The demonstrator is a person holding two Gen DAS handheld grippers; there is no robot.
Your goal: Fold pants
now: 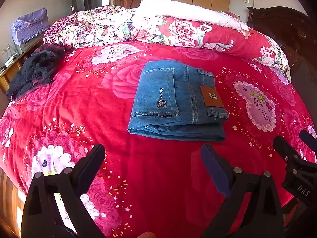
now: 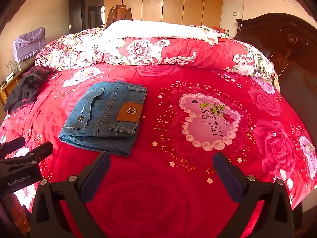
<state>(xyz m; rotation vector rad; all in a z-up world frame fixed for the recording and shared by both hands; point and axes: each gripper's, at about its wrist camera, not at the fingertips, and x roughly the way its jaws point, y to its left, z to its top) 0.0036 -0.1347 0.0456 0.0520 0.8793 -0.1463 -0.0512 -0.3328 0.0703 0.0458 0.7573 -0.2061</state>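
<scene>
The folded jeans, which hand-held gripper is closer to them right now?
Left, though only slightly. The left hand-held gripper hangs open straight in front of the folded jeans, short of their near edge. The right hand-held gripper is open too, offset to their right over bare blanket.

The folded jeans [image 1: 178, 101] hide their own legs under the top layer, so only the stacked edges show along the near side. Small print on the pocket edge and the emblem on the brown patch [image 2: 129, 112] are too small to read. The right gripper [image 1: 297, 140] is cut off by the left wrist view's right edge; the left gripper [image 2: 29, 145] is cropped likewise at the other view's left edge. The dark garment [image 1: 33, 71] is perhaps a fleece, bunched beyond telling.
</scene>
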